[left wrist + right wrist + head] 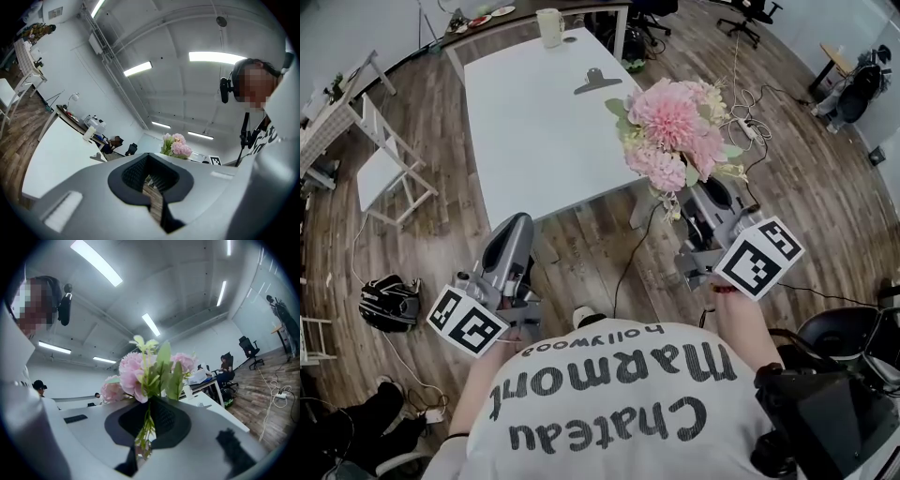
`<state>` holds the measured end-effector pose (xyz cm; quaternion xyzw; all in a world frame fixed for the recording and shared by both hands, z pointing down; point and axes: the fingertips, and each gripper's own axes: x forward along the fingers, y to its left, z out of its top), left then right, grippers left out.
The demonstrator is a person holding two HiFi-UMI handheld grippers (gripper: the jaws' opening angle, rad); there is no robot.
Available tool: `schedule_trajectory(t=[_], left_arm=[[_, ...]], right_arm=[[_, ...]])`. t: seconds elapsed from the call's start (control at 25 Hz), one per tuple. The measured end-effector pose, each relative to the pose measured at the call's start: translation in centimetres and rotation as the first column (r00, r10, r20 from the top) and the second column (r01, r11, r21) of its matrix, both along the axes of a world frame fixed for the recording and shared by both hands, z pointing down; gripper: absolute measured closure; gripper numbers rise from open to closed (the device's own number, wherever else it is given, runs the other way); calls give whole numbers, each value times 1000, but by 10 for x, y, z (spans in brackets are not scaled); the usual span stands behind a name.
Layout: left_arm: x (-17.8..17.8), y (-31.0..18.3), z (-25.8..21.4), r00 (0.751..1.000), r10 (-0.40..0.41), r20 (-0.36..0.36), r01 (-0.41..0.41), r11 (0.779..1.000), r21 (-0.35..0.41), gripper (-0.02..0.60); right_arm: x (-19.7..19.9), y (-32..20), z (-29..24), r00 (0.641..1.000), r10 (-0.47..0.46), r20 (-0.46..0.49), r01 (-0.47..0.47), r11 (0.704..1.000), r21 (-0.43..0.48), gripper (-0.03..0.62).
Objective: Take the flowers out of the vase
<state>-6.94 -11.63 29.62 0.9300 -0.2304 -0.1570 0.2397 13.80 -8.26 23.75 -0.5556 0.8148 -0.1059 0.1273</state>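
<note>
My right gripper is shut on the green stems of a bunch of pink flowers, held in the air off the right edge of the white table. In the right gripper view the blooms stand up above the jaws, with the stems pinched in the seam. A white jug-like vessel stands at the table's far end. My left gripper hovers over the floor near the table's near edge, shut with nothing in it. From there the flowers show to the right.
A grey clip-like object lies on the table. A white folding chair stands to the left and a black bag lies on the wooden floor. Cables and a power strip run across the floor on the right.
</note>
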Motion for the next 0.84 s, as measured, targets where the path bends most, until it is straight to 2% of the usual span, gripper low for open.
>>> schedule_trajectory(t=[0.48,0.72,0.84], left_arm=[[-2,28,6,999,-44,2,44,999,-5,577],[-2,29,3,999,-49,-1,49,999,-2,577],[-2,30,2,999,-49,-4,49,999,-1,577]], right_arm=[[9,21,8,998,-34,46,35,999,-16,574],[11,24,5,999,-35,36,35,999,-12,574],[10,26,3,999,-33,-7,33,999,-4,574]])
